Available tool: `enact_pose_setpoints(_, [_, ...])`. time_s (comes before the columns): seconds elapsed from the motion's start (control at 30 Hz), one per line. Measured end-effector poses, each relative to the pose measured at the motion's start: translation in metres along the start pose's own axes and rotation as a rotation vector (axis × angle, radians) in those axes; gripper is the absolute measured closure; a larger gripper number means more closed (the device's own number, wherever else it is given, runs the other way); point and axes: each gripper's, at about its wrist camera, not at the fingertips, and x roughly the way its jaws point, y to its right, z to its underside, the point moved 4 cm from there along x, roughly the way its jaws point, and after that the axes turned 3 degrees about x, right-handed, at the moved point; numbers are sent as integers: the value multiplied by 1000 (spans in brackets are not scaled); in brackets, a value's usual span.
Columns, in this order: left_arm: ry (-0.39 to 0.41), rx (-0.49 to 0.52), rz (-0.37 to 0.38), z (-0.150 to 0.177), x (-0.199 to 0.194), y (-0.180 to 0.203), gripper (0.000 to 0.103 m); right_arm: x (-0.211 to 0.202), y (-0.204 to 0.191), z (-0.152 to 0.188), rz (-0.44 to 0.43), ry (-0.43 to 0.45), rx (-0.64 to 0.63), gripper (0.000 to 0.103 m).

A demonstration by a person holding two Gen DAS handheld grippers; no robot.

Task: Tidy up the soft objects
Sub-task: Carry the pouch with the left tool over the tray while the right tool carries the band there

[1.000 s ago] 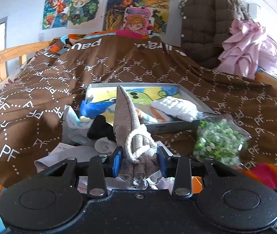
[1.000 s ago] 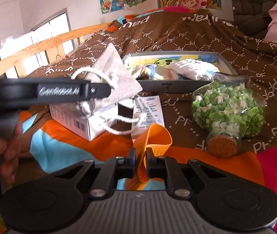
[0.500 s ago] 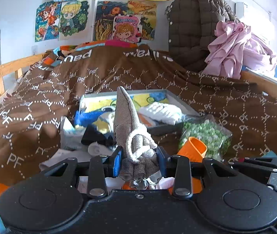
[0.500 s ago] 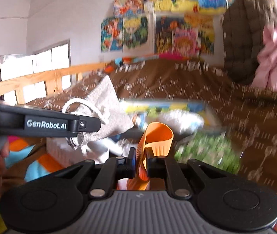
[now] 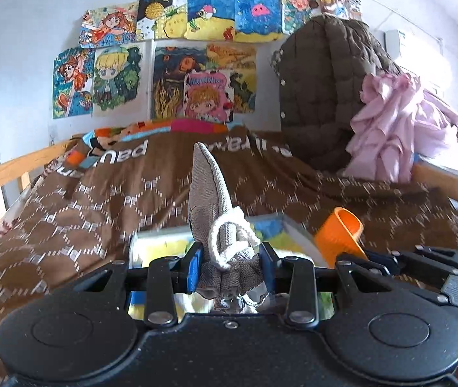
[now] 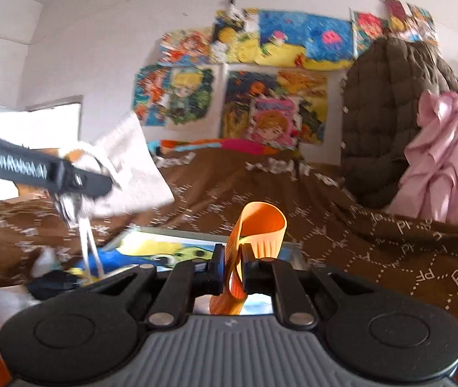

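I have raised both tongs above the tray (image 5: 296, 229): left tongs (image 5: 230, 266) clamp the grey pouch (image 5: 211, 190), right tongs (image 6: 231, 266) pinch the orange strip (image 6: 258, 225), ready to drop in.

White wall (image 5: 19, 48) with cartoon posters (image 5: 203, 74), wooden bed rail (image 5: 6, 174), brown bedspread (image 5: 132, 193)

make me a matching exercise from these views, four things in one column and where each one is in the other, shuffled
Things:
1. grey drawstring pouch
2. orange silicone piece
3. brown quilted jacket
4. shallow tray

Places:
A. hanging against the wall beside pink clothes
B. pinched in the right hand-held gripper
C. lying on the brown blanket, below both grippers
D. pinched in the left hand-held gripper

Pairs: 1-D, 2-B, 3-A, 4-C
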Motion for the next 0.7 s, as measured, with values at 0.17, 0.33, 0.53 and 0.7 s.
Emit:
enact_pose_setpoints(0.17, [60,-37,7,-25,56,1,64,39,21,9,71,-80,-25,92])
enact_pose_setpoints(0.33, [76,-51,37,-26,109,15,64,61,29,14,110,-122,-43,92])
enact_pose_setpoints(0.53, [9,-112,51,6,145,16,64,80,31,18,104,-166,-56,91])
enact_pose_setpoints(0.7, [-52,-150,25,31,153,0,64,86,27,26,95,-185,-67,89])
